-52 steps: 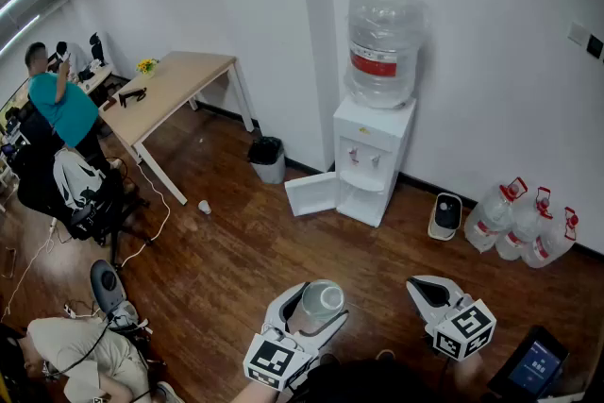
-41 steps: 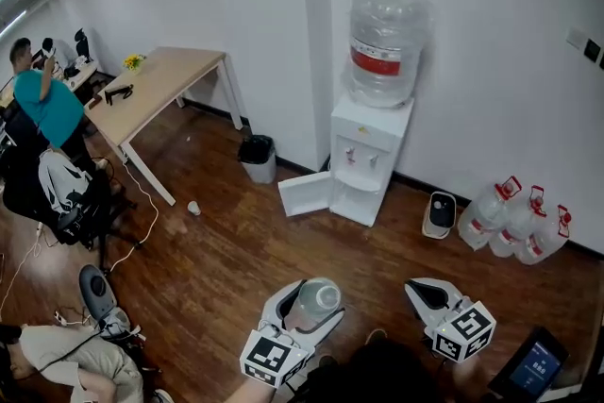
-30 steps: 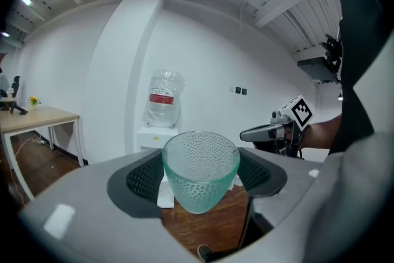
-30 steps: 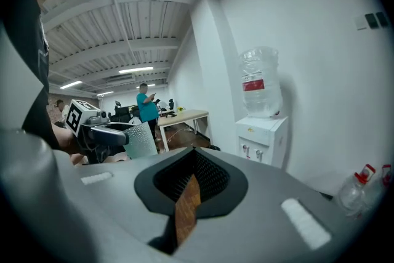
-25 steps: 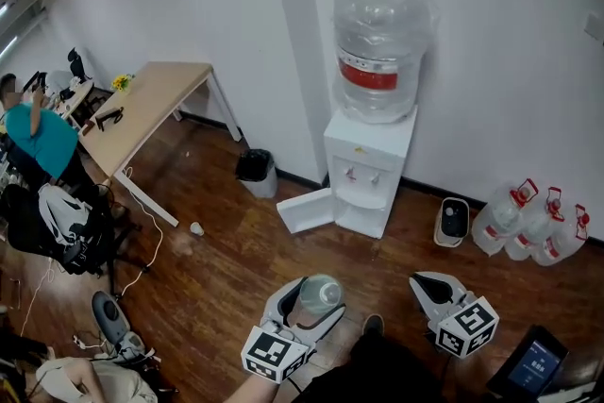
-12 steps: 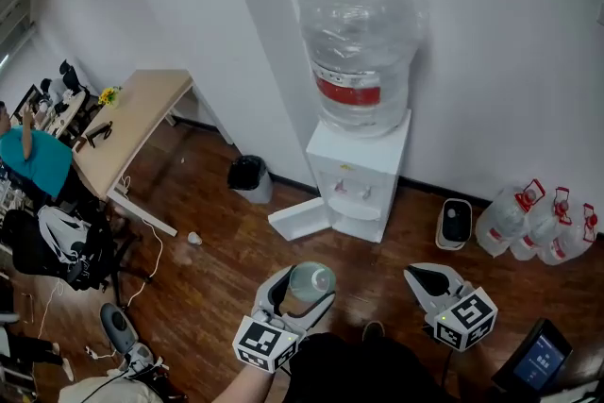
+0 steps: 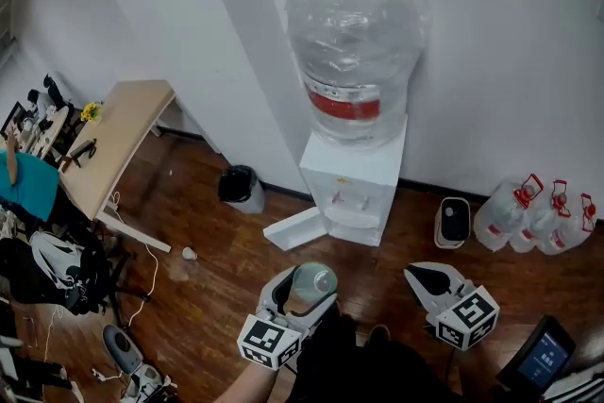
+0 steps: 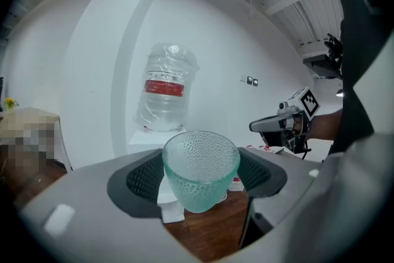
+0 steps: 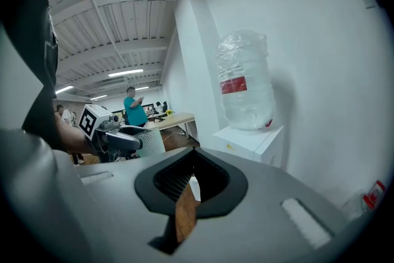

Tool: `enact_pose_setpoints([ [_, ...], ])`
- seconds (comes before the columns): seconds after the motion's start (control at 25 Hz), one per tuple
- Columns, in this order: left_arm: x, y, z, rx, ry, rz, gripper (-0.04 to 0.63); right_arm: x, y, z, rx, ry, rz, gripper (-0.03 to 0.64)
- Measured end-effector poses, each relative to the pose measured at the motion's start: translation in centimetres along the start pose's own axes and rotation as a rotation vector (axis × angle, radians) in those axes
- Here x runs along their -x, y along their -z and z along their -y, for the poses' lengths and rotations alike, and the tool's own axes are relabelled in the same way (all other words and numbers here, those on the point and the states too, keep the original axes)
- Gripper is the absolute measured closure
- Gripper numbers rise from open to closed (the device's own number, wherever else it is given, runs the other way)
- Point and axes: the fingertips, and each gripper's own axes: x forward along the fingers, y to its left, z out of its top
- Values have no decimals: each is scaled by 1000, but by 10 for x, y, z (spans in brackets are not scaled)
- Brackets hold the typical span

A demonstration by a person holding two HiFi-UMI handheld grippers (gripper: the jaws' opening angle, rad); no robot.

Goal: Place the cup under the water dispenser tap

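Observation:
A pale green dimpled glass cup stands upright between the jaws of my left gripper, which is shut on it; the left gripper view shows the cup pinched by both pads. Ahead stands the white water dispenser against the wall. It has two small taps and a large clear bottle on top. My right gripper hovers to the right at about the same height, shut and empty; its own view shows only a thin slit. Floor still separates both grippers from the dispenser.
The dispenser's lower door hangs open to the left. A black bin stands by the wall pillar. A small white appliance and spare water bottles sit to the right. At far left are a desk, chairs and cables.
The dispenser has grown larger and nearer in view as both grippers travelled toward it. The cup has stayed in the left gripper and the right gripper has stayed shut.

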Motion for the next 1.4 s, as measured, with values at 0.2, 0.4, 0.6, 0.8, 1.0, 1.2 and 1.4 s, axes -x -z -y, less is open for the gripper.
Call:
enact_pose_setpoints([
  [0.2, -19, 4, -41, -22, 43, -3, 225, -28, -9, 13, -1, 56, -3, 615],
  [0.4, -36, 14, -86, -23, 63, -25, 225, -61, -24, 26, -40, 100, 13, 615],
  [0.6, -50, 25, -124, -21, 93, -44, 225, -94, -26, 35, -72, 149, -5, 615],
  [0.8, -65, 35, -147, -26, 144, -56, 225, -117, -31, 40, -81, 186, -13, 615],
  [1.0, -84, 64, -163, -34, 195, -118, 225, -127, -23, 43, -56, 235, -55, 615],
  [1.2, -106, 92, -175, -4, 204, -166, 225, -136, -15, 45, -55, 223, -100, 615],
  [1.4, -142, 133, -186, 40, 173, -222, 227, -135, 0, 61, -68, 201, -126, 614],
])
